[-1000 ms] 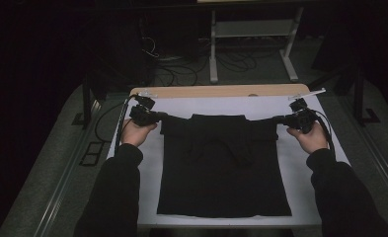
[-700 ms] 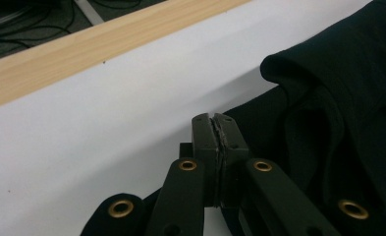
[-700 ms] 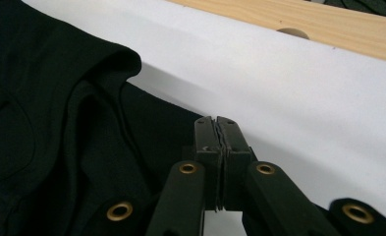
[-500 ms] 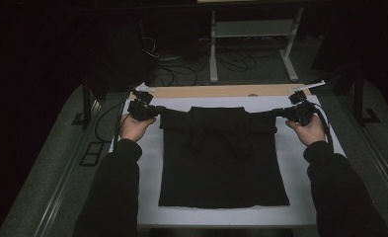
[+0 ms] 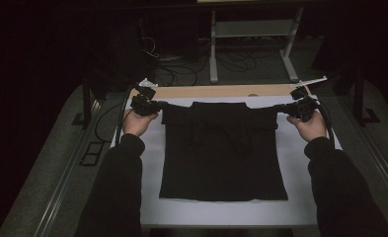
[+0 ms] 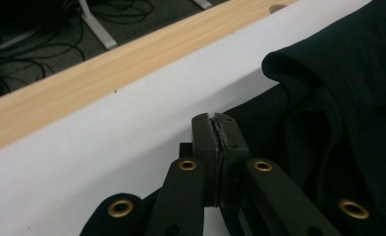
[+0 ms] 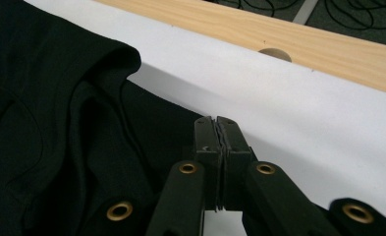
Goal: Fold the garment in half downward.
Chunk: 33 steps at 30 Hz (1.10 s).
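A black garment [image 5: 223,153] lies spread flat on a white sheet [image 5: 300,197] that covers the table. My left gripper [image 5: 162,105] is shut at the garment's upper left corner, and my right gripper [image 5: 279,106] is shut at its upper right corner. Between them the top edge is drawn out sideways. In the left gripper view the pads [image 6: 214,120] press together at the edge of the dark cloth [image 6: 338,98]. The right gripper view has the same picture mirrored, pads [image 7: 215,123] closed at the cloth [image 7: 58,123]. A folded collar bulges near each gripper.
A bare wooden strip [image 5: 221,91] runs along the table's far edge beyond the sheet. Past it stand a metal frame [image 5: 251,44] and loose cables [image 5: 167,74] on the floor. Cables trail from both grippers over the table's sides.
Both hands and the garment have shifted a little toward the far edge of the table; the garment's lower hem has slid away from the near edge. Both grippers stayed shut.
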Available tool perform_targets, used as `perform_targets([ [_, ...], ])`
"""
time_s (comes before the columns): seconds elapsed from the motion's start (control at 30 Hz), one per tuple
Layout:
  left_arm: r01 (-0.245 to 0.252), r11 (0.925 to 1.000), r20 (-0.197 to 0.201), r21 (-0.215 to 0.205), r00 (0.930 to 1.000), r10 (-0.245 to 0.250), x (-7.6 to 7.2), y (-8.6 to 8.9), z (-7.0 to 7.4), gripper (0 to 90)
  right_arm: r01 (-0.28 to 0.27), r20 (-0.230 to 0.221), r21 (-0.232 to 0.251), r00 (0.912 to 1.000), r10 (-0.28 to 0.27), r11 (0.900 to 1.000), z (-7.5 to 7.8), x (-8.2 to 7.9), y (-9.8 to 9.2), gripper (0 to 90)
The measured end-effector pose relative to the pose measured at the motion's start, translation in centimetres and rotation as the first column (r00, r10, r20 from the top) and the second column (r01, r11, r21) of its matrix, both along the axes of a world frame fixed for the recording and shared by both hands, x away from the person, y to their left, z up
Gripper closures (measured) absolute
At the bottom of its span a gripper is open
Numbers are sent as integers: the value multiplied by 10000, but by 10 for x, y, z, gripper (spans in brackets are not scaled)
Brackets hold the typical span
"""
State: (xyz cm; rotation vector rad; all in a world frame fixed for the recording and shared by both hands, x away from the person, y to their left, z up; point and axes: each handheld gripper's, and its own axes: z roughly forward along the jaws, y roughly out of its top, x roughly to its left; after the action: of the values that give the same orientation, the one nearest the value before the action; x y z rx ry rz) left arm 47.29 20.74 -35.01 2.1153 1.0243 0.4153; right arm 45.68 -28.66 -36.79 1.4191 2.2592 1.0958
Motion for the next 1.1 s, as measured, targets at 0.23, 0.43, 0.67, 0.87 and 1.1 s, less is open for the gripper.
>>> perform_targets([
  [0.23, -107, 9999, -239, 39, 9997, 108, 7, -4, -14, 877, -44, -216, -40, 9998, 43, 10000, -11, 7, 3, 875],
  [0.43, -291, 9996, -553, 31, 9980, 292, 10, -3, -26, 877, -98, -286, -157, 9995, 94, 9998, -18, 11, 5, 870],
  [0.67, -464, 9989, -691, -24, 9965, 461, 11, -3, -30, 874, 31, -289, -194, 9996, -37, 9998, -28, 18, 7, 870],
  [0.87, -539, 9985, -681, 79, 9962, 543, 7, -6, -37, 874, 158, -497, -161, 9986, -166, 9997, -33, 20, 11, 851],
  [1.1, -1018, 9945, -874, -232, 9912, 994, 2, 1, -36, 764, 547, -104, -308, 9984, -550, 9980, -29, 12, 13, 711],
])
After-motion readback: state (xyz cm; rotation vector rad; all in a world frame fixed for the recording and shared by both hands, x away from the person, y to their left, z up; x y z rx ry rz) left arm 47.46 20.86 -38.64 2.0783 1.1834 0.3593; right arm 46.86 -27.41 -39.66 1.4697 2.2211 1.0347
